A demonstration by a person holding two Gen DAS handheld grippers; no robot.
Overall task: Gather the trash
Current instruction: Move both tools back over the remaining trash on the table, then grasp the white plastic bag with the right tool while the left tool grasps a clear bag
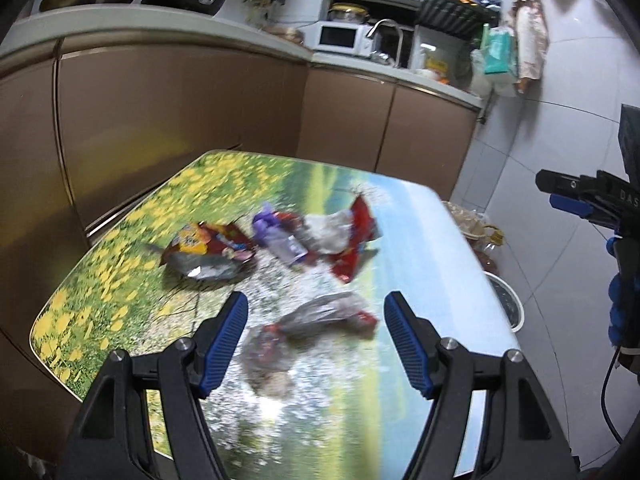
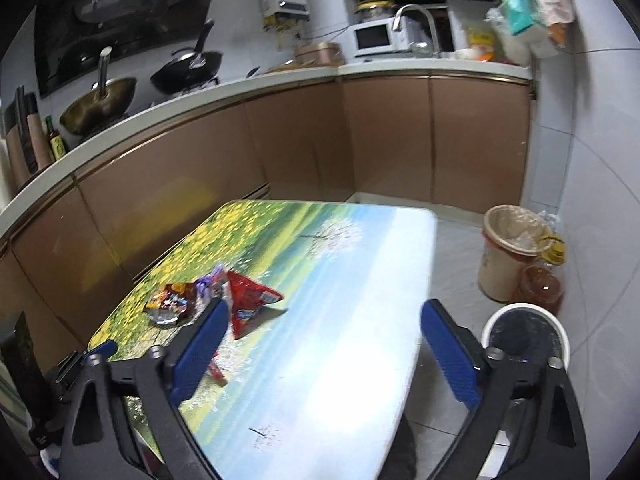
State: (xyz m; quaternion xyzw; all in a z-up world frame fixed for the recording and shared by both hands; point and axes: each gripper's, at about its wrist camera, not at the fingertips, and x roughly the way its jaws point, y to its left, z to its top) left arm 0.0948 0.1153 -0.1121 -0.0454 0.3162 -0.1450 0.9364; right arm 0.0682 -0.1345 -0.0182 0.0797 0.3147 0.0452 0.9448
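On the flower-print table [image 1: 420,240] lie several pieces of trash: an orange and silver snack wrapper [image 1: 200,254], a purple bottle [image 1: 280,240], a red wrapper [image 1: 354,236] and a crumpled clear bag [image 1: 320,316]. My left gripper [image 1: 317,298] hangs open above the clear bag, whose near part lies between the fingers without touching the pads. My right gripper [image 2: 325,305] is open over the bare near half of the table [image 2: 360,360], with the red wrapper [image 2: 252,300] just past its left finger. Nothing is held.
A white bin [image 2: 524,332] stands on the floor right of the table, with a lined beige bin [image 2: 508,256] and an oil bottle [image 2: 540,284] behind it. Brown cabinets [image 2: 280,152] run behind the table. The right gripper [image 1: 568,196] shows at the left view's right edge.
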